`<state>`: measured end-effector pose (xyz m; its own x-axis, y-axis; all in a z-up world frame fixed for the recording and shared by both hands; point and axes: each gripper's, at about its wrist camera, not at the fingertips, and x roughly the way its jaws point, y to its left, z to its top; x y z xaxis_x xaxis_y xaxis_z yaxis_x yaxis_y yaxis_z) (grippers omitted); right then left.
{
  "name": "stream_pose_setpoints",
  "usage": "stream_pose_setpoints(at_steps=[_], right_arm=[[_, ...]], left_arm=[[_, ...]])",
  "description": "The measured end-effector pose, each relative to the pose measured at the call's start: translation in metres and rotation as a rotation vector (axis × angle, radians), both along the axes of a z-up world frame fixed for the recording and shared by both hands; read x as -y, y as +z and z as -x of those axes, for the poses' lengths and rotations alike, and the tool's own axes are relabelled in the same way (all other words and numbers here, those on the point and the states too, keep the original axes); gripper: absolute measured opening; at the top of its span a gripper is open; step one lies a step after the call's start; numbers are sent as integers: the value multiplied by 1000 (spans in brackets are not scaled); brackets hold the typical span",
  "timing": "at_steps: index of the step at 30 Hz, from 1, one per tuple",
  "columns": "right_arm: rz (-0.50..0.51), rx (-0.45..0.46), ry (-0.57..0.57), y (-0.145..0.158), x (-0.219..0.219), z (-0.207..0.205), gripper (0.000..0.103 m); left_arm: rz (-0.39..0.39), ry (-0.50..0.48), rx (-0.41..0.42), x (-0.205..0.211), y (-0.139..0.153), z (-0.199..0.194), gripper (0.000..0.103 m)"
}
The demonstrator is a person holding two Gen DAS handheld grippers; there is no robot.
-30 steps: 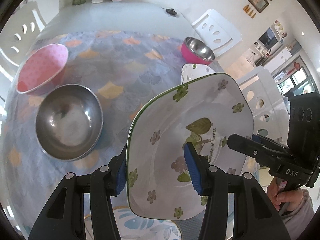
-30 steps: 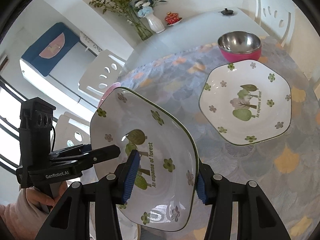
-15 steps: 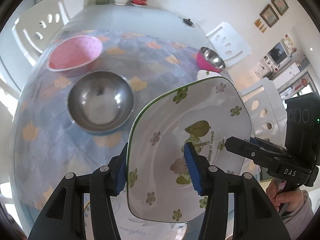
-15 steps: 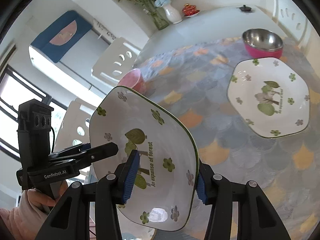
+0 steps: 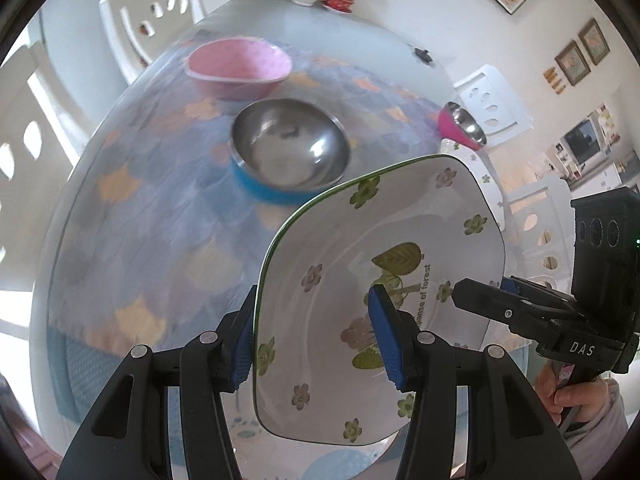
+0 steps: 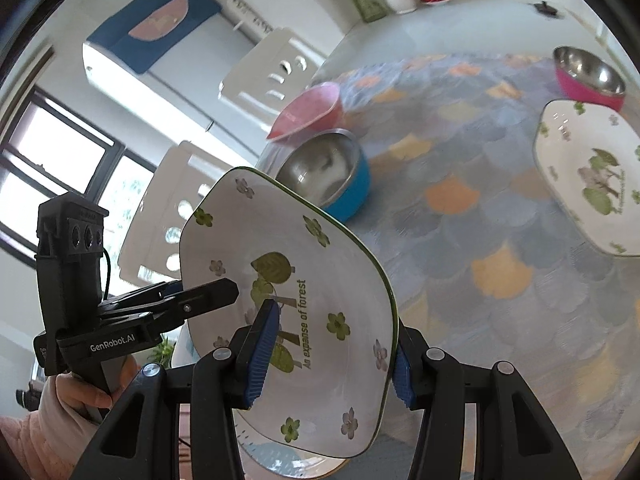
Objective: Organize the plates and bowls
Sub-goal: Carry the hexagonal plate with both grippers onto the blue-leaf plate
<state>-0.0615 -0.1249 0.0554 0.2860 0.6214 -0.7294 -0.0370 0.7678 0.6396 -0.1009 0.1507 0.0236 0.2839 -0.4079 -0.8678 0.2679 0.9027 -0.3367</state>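
Bench [image 5: 152,248]: You worked over a round bench under a cloth printed with blue scales and orange shapes.
Held plate [image 5: 380,280]: You carried one white, green-rimmed plate with a flower and tree print between both grippers, tilted and raised above the near edge of the bench. A patterned plate [image 6: 304,456] lay partly hidden directly beneath it.
Second plate [image 6: 588,176]: A matching plate lay flat on the cloth toward the right side, apart from the held one.
Pink bowl [image 5: 240,66]: It sat at the far left of the cloth, just beyond the steel bowl.
Steel bowl, blue outside [image 5: 288,156]: It stood near the middle of the bench, behind the held plate's upper rim.
Steel bowl, magenta outside [image 6: 588,70]: It stood at the far right, just behind the second plate.
Left gripper [image 5: 316,336]: Your jaws were partly closed and clamped on the held plate's left rim, one blue pad inside and one behind.
Right gripper [image 6: 332,356]: Your jaws were partly closed and clamped on the opposite rim in the same way.
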Motion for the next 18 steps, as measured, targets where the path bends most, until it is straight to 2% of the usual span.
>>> stream_pose_setpoints(at_steps=[18], right_arm=[[-10,-94,134,-29,-53,17,50]], left_arm=[[-30,80,-94,-41,-38,31,48]])
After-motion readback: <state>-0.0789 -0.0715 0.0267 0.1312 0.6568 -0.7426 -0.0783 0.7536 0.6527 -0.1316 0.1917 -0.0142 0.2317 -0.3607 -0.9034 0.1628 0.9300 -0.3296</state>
